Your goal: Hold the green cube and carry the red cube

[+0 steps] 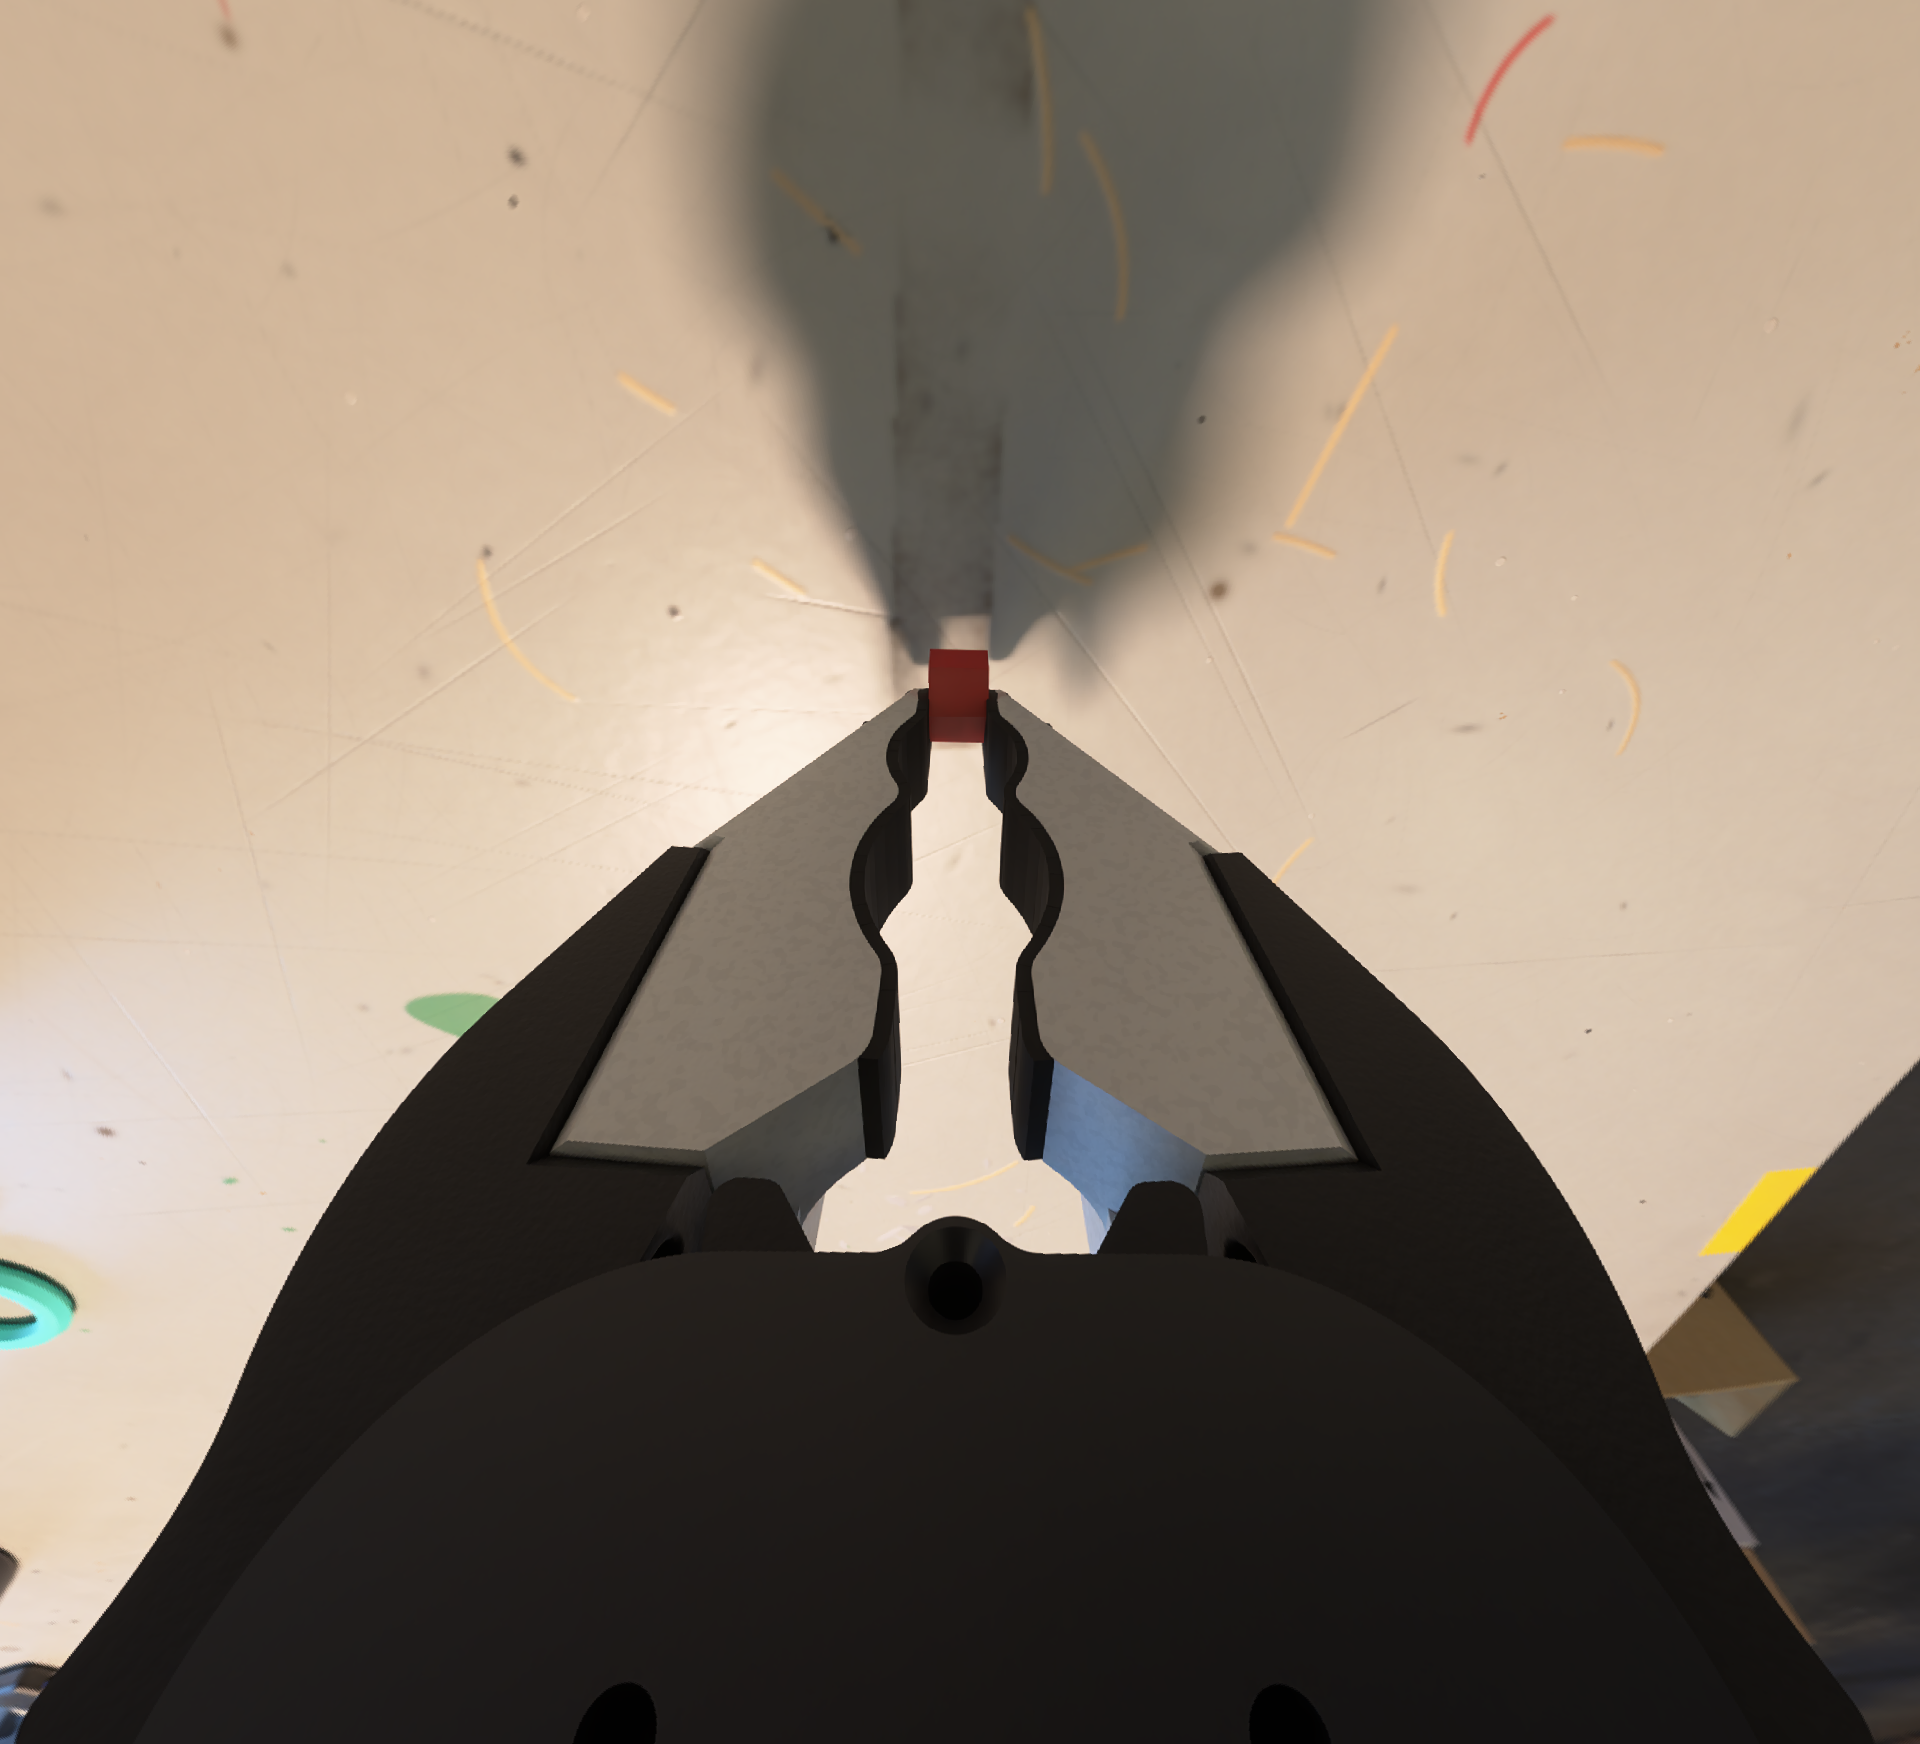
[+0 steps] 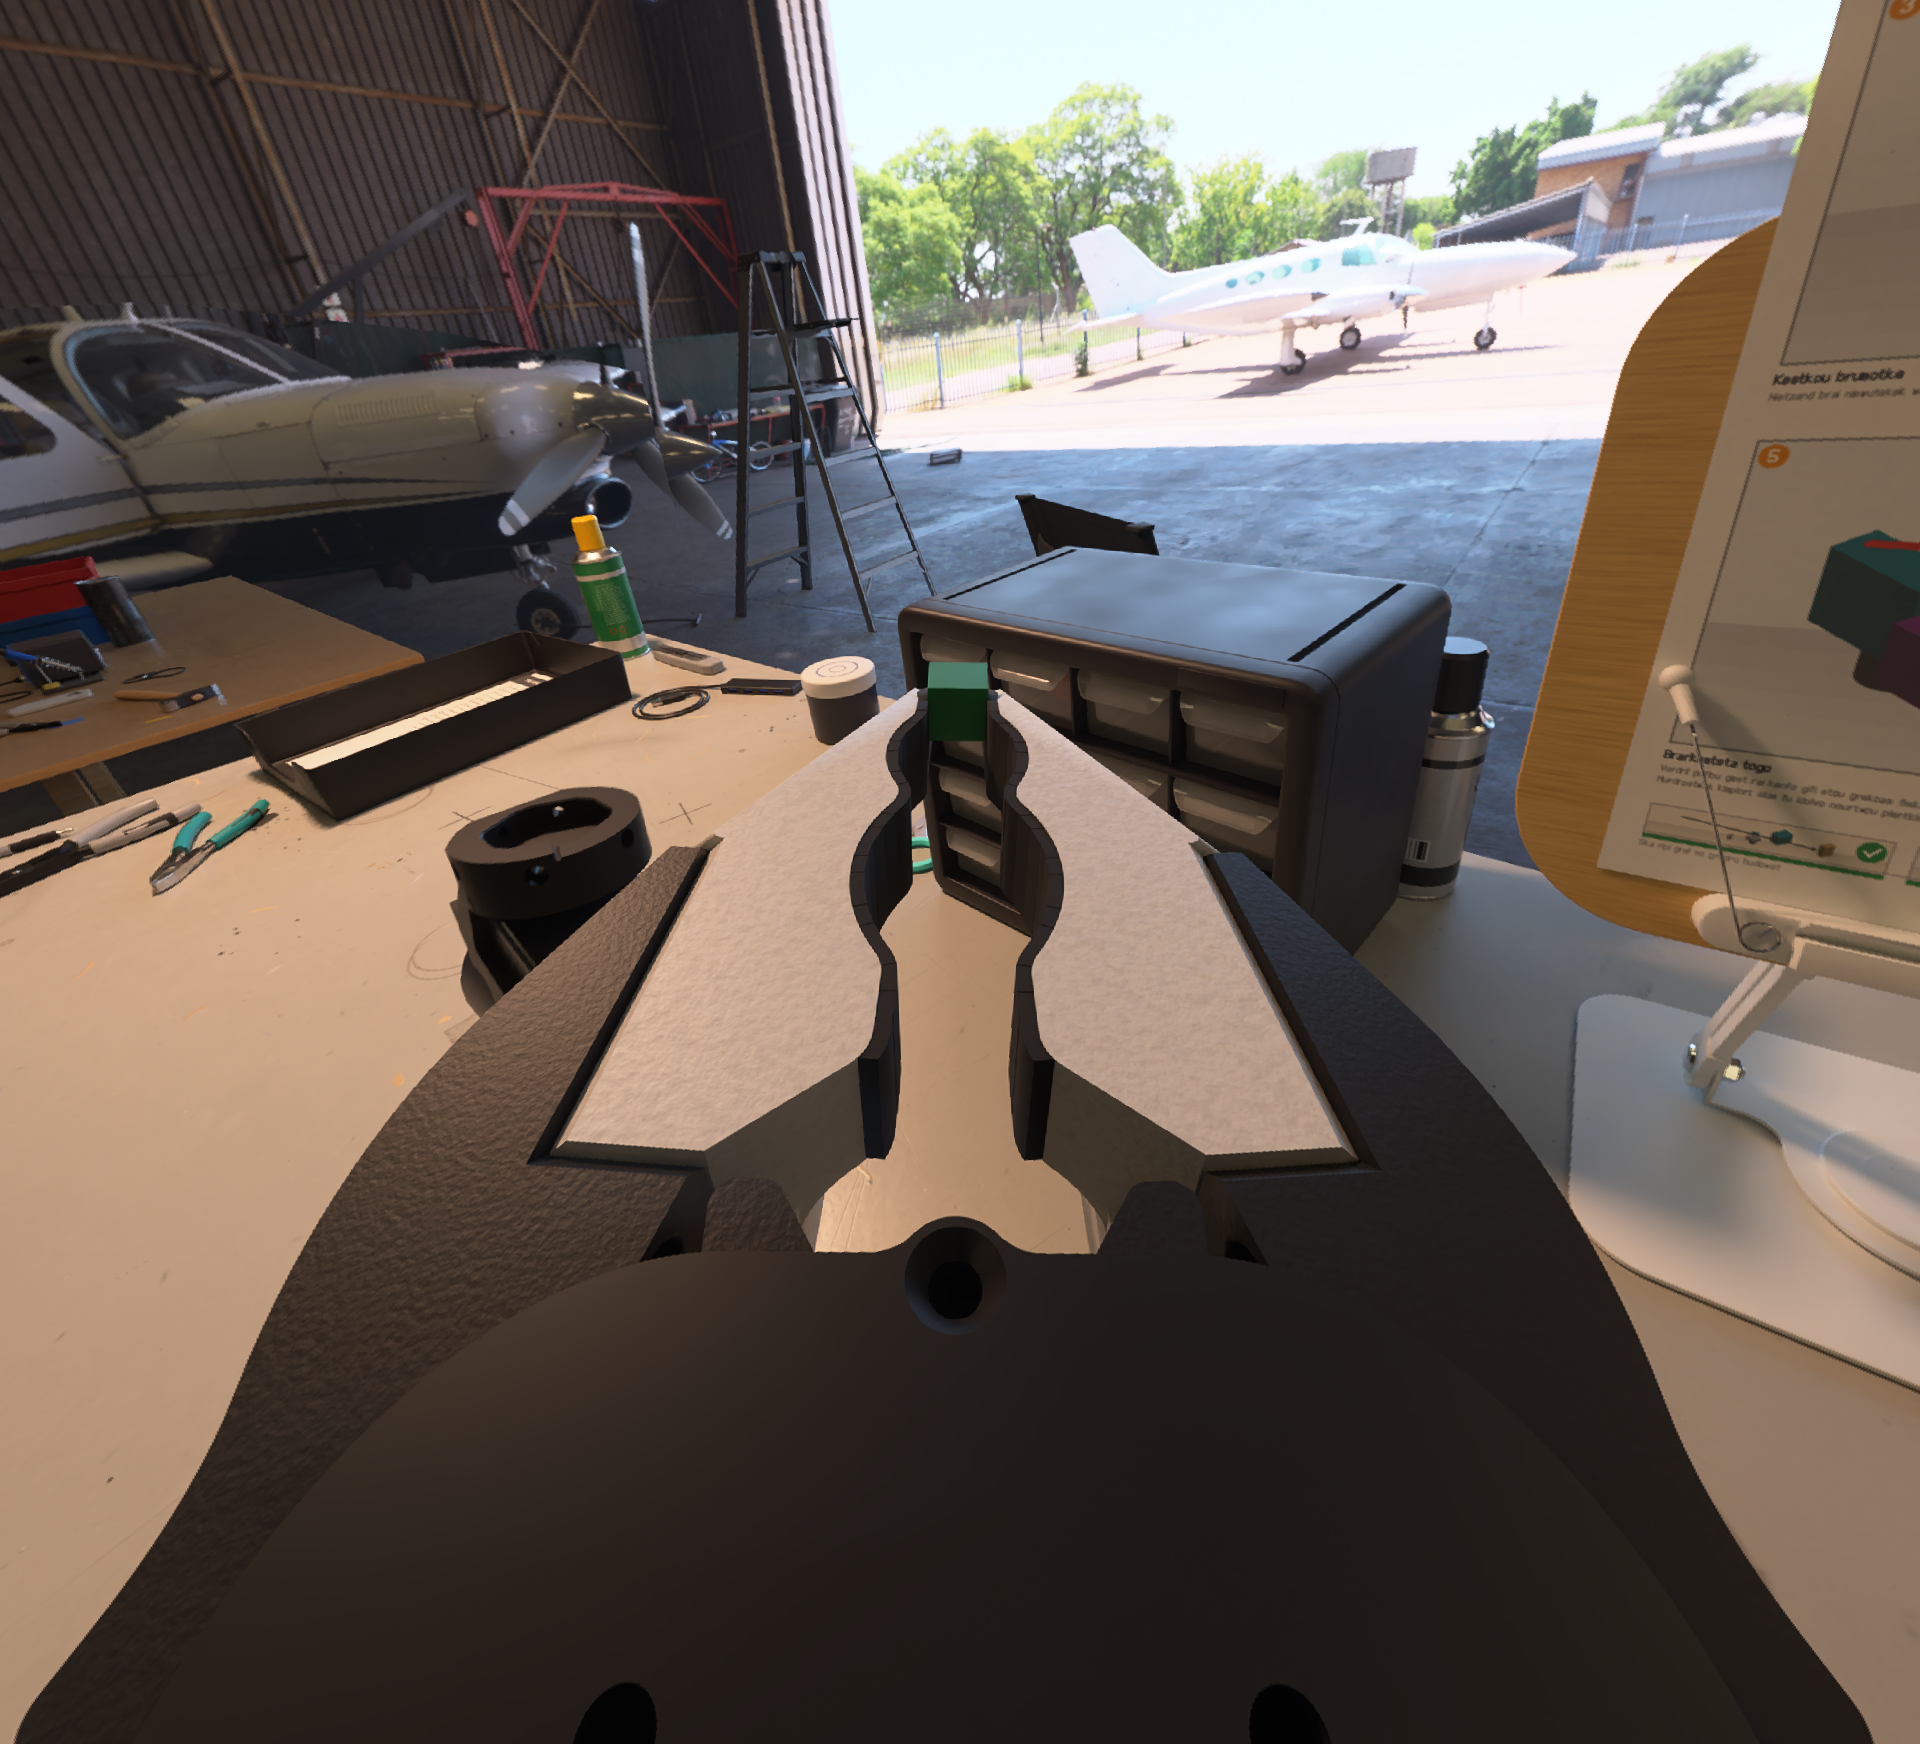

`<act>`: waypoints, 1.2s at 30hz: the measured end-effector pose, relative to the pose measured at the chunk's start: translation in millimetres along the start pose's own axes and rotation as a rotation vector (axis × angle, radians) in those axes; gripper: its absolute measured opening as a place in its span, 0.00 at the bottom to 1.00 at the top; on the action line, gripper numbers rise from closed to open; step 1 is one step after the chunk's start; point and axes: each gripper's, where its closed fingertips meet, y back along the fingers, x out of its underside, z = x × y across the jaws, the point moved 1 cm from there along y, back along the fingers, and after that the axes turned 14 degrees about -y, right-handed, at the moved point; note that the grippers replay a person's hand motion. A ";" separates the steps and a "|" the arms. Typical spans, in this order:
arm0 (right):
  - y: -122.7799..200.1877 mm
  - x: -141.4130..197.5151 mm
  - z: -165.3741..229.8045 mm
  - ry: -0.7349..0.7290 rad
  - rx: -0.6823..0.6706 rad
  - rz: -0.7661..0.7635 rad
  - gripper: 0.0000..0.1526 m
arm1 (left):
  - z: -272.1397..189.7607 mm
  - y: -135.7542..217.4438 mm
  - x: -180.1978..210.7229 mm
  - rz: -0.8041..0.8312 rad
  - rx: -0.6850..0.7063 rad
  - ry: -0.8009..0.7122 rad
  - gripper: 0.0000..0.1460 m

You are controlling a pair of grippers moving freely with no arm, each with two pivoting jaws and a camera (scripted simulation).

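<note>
The red cube (image 1: pixel 956 695) sits pinched at the very tips of the left tongs (image 1: pixel 956 707), its lower part sunk between the two dark pads and its upper part sticking out past them. These tongs point down at the beige counter (image 1: pixel 416 447), which is scuffed and streaked with short orange and red marks; their own dark shadow spreads across it beyond the cube. A flat green spot (image 1: pixel 449 1011) lies on the counter to the left, a teal ring (image 1: pixel 42 1299) at the left edge, and a yellow strip (image 1: pixel 1756 1211) at the right edge.

The green cube (image 2: pixel 956 700) is clenched the same way at the tips of the right tongs (image 2: pixel 956 718), held up level in front of a dark drawer cabinet (image 2: pixel 1195 655) with pale little drawers. Just left of the cabinet stands a small white-lidded jar (image 2: pixel 840 695), and to its right a silver and black bottle (image 2: pixel 1455 759). Further left on the counter lie a black ring-shaped part (image 2: pixel 549 847), a long black tray (image 2: pixel 436 723), teal-handled pliers (image 2: pixel 203 837) and a green spray can (image 2: pixel 601 588) with a yellow cap. A wooden board on a white stand (image 2: pixel 1621 655) at the right carries a printed instruction sheet (image 2: pixel 1787 551) with numbered steps and diagrams; its small print is too blurred to read
</note>
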 end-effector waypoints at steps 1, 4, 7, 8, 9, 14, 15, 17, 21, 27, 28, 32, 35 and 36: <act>-0.1 0.7 -1.1 -0.002 0.004 0.002 0.06 | 1.8 0.2 2.2 0.003 0.008 0.016 0.06; -2.0 4.4 -4.8 -0.007 0.014 0.015 0.06 | 6.4 0.9 8.6 0.014 0.014 0.050 0.06; -5.4 10.9 -10.1 -0.011 0.028 0.036 0.06 | 6.6 0.9 13.7 0.036 0.004 0.054 0.06; -6.6 13.5 -12.5 -0.016 0.031 0.041 0.06 | 6.6 0.7 13.9 0.044 -0.009 0.045 0.06; -7.7 16.5 -15.6 -0.022 0.035 0.047 0.06 | 6.4 0.6 13.9 0.053 -0.024 0.038 0.06; -11.1 27.4 -34.6 -0.071 0.061 0.072 0.06 | 7.7 0.9 13.7 0.090 -0.104 0.005 0.06; -11.5 29.2 -37.6 -0.078 0.065 0.076 0.06 | 7.0 0.7 13.4 0.087 -0.098 -0.001 0.06; -12.1 33.6 -44.0 -0.086 0.079 0.088 0.06 | 6.6 0.4 13.5 0.072 -0.069 -0.001 0.06; -13.6 42.0 -54.5 -0.114 0.094 0.106 0.06 | 9.5 0.5 15.1 0.037 -0.048 0.011 0.06; -14.7 52.0 -67.7 -0.133 0.113 0.132 0.06 | 15.9 7.1 21.3 0.005 0.051 0.003 0.06; -14.6 53.1 -69.7 -0.137 0.113 0.130 0.06 | 23.0 16.3 24.1 -0.029 0.044 0.020 0.06; -18.5 60.3 -74.0 -0.206 0.062 0.125 0.06 | 63.5 92.6 30.4 -0.415 -0.095 0.199 0.06; -27.7 69.5 -73.0 -0.303 -0.029 0.119 0.06 | 88.4 153.4 45.1 -0.740 -0.181 0.360 0.06; -31.6 71.5 -73.8 -0.337 -0.065 0.092 0.06 | 94.6 168.5 50.4 -0.820 -0.217 0.388 0.06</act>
